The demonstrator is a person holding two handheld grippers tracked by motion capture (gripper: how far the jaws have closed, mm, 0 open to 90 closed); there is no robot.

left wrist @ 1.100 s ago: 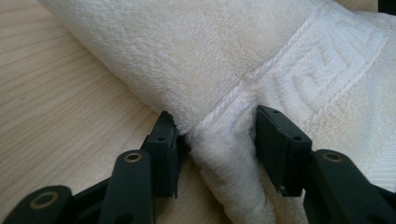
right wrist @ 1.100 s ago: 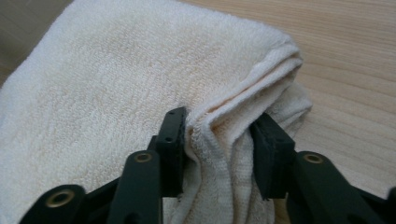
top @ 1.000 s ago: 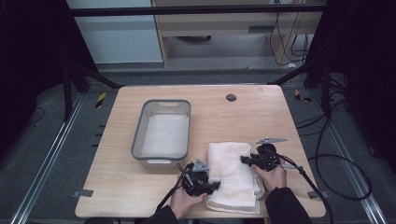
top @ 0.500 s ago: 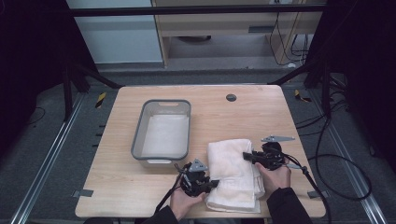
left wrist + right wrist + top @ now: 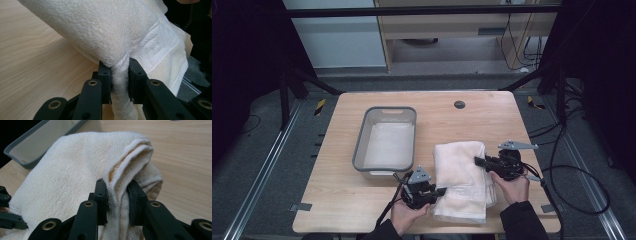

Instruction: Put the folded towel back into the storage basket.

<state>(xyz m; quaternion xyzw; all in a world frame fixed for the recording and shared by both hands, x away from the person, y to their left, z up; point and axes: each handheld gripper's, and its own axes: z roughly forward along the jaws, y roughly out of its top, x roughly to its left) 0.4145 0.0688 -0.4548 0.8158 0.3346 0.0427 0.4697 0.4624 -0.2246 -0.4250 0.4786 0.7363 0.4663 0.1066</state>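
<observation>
A folded white towel lay on the wooden bench, lower centre of the high view, just right of a grey tub (its inside pale). The left gripper pinched the towel's lower left edge, a fold squeezed between its jaws. The right gripper clamped the towel's right edge, mid-right of the frame, layered cloth bunched between its jaws.
</observation>
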